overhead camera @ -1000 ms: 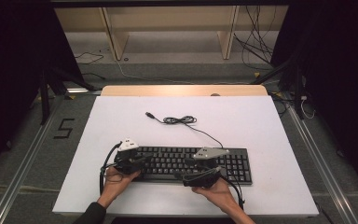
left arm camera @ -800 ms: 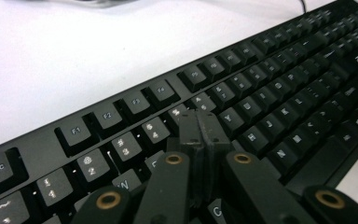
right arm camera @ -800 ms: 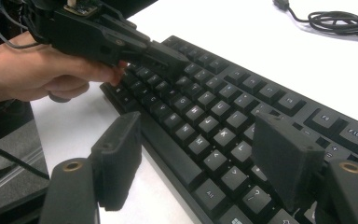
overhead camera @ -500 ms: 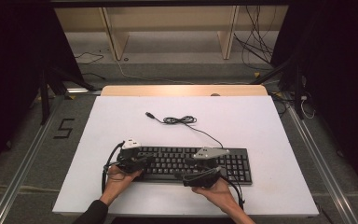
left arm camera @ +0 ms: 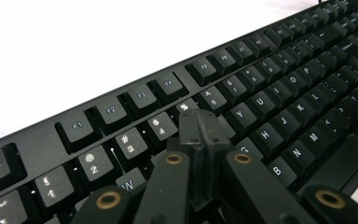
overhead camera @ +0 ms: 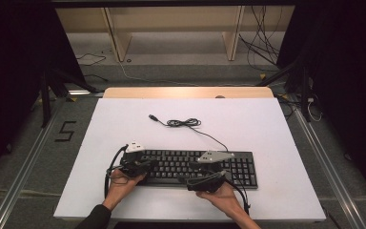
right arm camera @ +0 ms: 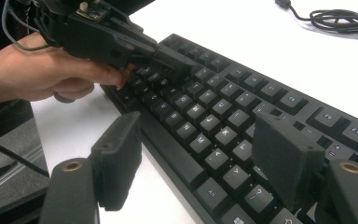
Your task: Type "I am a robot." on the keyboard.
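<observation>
Both grippers over the keyboard [overhead camera: 198, 167]

Left gripper [left arm camera: 199, 125] closed, empty, on keys; right gripper [right arm camera: 200, 163] wide, empty; cable [overhead camera: 183, 123] coiled behind.

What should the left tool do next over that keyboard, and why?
Probably press its shut tip straight down a little. The left tool has both jaws closed together into one point, poised over the number row of the keyboard, close to the keycaps. The right tool hangs open above the keyboard's near edge, gripping nothing, so the left looks like the one about to type.
</observation>
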A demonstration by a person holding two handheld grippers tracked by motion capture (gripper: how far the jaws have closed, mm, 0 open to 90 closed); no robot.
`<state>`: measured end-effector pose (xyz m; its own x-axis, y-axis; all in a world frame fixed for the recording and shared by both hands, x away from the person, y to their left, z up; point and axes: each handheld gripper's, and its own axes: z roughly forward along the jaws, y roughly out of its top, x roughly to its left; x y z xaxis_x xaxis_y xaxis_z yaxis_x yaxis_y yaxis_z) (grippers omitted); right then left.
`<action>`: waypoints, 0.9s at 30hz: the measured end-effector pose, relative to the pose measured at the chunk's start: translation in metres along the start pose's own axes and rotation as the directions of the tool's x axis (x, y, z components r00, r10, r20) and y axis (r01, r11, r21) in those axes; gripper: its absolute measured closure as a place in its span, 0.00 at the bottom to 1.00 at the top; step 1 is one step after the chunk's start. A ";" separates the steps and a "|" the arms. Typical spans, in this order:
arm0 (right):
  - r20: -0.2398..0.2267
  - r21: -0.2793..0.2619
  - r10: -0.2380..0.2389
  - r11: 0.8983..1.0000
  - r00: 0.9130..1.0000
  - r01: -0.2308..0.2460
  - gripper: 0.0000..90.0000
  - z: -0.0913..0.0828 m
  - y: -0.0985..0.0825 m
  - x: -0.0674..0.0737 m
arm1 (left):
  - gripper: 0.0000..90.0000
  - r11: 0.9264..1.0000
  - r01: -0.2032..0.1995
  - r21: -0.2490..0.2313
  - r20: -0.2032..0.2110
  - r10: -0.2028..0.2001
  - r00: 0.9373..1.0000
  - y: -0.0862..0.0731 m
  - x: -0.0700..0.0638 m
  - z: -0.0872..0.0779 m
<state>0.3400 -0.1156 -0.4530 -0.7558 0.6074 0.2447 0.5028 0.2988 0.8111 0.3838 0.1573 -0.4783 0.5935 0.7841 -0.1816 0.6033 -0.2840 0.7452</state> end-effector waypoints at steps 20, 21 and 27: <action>0.015 0.003 0.008 1.000 1.000 -0.008 0.39 0.004 0.003 -0.004 | 0.62 0.995 0.053 -0.090 0.064 -0.047 0.997 0.001 0.005 -0.026; 0.017 0.005 0.009 1.000 1.000 -0.009 0.39 0.005 0.003 -0.005 | 0.60 0.994 0.055 -0.096 0.068 -0.049 0.997 0.001 0.004 -0.027; 0.020 0.012 0.011 1.000 1.000 -0.011 0.42 0.008 0.005 -0.006 | 0.47 0.992 0.063 -0.113 0.078 -0.055 0.995 -0.002 0.002 -0.034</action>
<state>0.3508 -0.1120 -0.4551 -0.7419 0.6249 0.2432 0.5161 0.3007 0.8020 0.3659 0.1783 -0.4580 0.5992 0.7532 -0.2712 0.5758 -0.1701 0.7997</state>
